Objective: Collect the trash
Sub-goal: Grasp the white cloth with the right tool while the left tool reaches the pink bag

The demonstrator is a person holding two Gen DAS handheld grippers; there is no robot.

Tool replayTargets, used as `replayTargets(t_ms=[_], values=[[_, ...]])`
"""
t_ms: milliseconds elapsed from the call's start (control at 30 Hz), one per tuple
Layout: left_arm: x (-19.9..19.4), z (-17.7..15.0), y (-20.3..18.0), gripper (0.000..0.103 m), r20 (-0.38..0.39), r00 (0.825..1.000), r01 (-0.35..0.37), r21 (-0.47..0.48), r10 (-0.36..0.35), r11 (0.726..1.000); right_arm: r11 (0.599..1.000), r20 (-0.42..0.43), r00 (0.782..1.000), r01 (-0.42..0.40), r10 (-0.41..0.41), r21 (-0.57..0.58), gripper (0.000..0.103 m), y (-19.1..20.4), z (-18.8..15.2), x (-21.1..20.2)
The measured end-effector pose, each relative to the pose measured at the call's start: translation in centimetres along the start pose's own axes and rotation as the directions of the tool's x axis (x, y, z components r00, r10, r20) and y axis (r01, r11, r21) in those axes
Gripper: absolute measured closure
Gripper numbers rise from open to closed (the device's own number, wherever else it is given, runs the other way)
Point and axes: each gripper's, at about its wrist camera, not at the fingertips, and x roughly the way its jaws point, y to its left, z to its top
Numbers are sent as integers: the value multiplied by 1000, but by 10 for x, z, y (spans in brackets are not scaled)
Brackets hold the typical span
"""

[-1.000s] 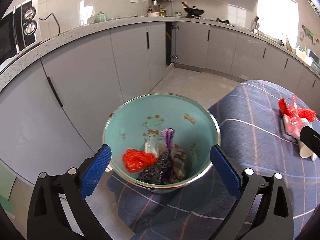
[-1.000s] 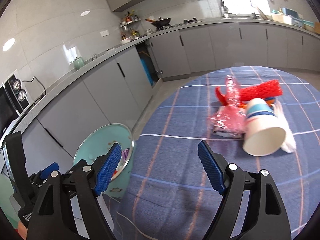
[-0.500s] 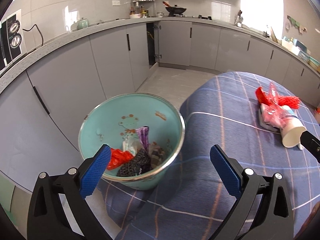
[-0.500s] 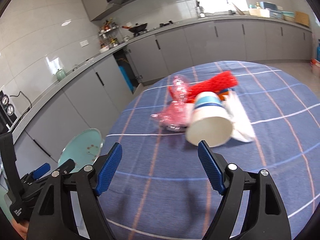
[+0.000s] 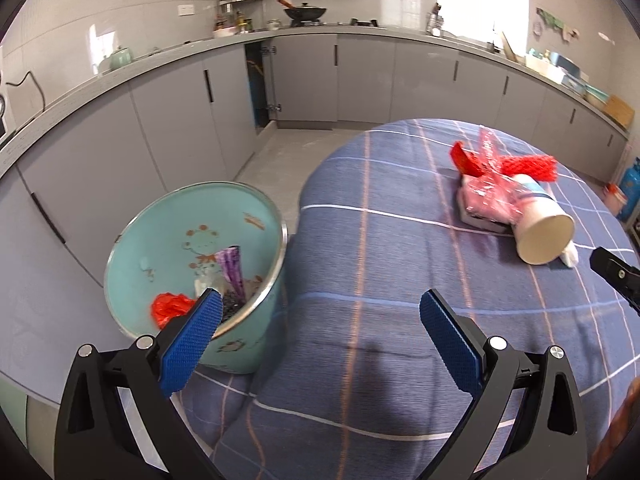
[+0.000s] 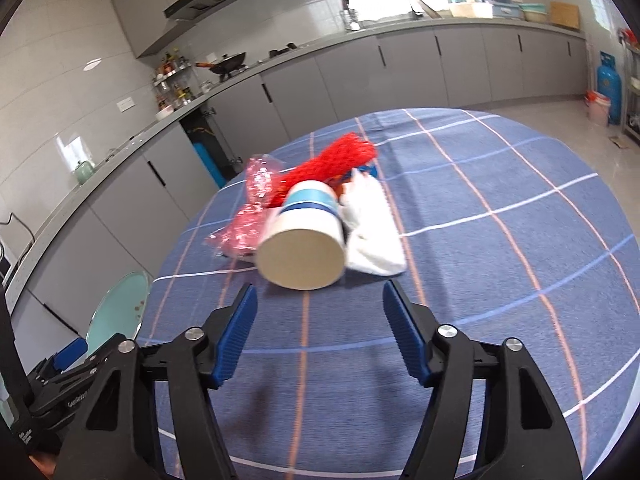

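- A table under a checked cloth fills the foreground.
- A bin stands beside the table's left edge, just touching the hanging cloth.
- In the bin lie crumpled wrappers.
- On the table's far part sits a trash pile: a paper cup on its side, mouth toward the cameras.
- Just left of the cup lies a plastic wrapper; behind it a mesh net; to its right, touching it, a tissue.
- Cabinets under a counter run behind the table and along the left.
- A wok sits on the far counter.
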Motion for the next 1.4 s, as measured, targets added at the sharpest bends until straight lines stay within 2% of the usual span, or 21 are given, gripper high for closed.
replayTargets(t_ms=[267, 333, 500, 700, 933, 1100, 1233, 1300, 1400], values=[[2, 5, -16, 10, 7, 999, 47, 34, -47, 998, 1000, 1, 1000, 25, -25, 18, 57, -23, 10, 3], [5, 8, -21, 16, 8, 998, 57, 43, -57, 997, 999, -2, 1000, 28, -28, 26, 57, -29, 15, 7], [10, 18, -31, 20, 20, 997, 77, 56, -79, 995, 998, -15, 999, 48, -48, 35, 63, -41, 34, 23], [18, 31, -36, 20, 21, 996, 82, 53, -83, 995, 998, -80, 996, 46, -43, 35, 63, -47, 49, 57], [32, 53, -36, 20, 25, 994, 102, 28, -103, 994, 998, -181, 983, -11, 21, 55, 63, -50, 54, 92], [44, 74, -41, 20, 30, 990, 135, 6, -135, 991, 999, -195, 981, -11, 16, 30, 63, -47, 56, 99], [54, 89, -59, 20, 38, 984, 173, 19, -174, 985, 1000, -200, 980, 4, -6, -10, 73, -44, 55, 98], [58, 96, -68, 20, 37, 979, 202, 22, -202, 979, 1000, -195, 981, 7, -9, -10, 82, -46, 55, 96], [66, 103, -86, 20, 30, 971, 235, 40, -236, 971, 1000, -145, 989, 19, -18, 4, 86, -49, 54, 86]])
